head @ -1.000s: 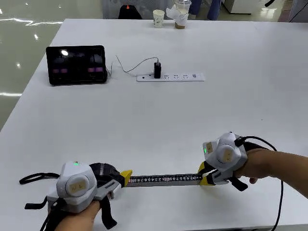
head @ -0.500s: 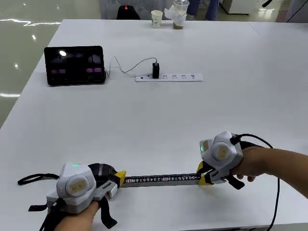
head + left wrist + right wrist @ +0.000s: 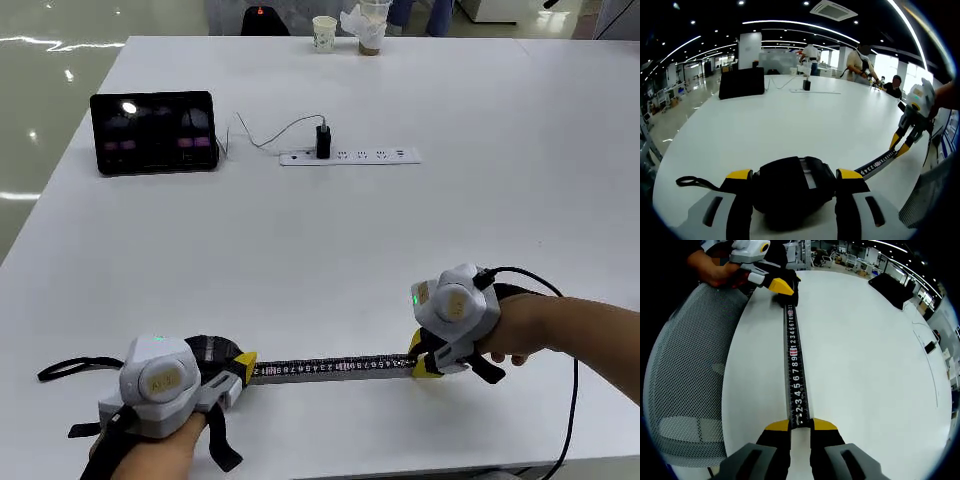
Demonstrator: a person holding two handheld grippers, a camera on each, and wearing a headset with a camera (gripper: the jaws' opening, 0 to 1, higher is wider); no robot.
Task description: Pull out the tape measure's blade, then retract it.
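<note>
While the blade (image 3: 330, 367) ran stretched low along the near edge of the white table (image 3: 320, 240), its black tape-measure case (image 3: 792, 187) sat at 7 o'clock in the head view, clamped between the left gripper's (image 3: 794, 175) jaws. Right gripper (image 3: 800, 425), at 4 o'clock, pinched tight on the blade's tip. Judgement: pull straight toward 3 o'clock, level and low, case held firm, so the blade neither twists nor slips the pinch. Tablet (image 3: 155, 132) at 11 o'clock, power strip (image 3: 350, 156) at 12, well apart.
</note>
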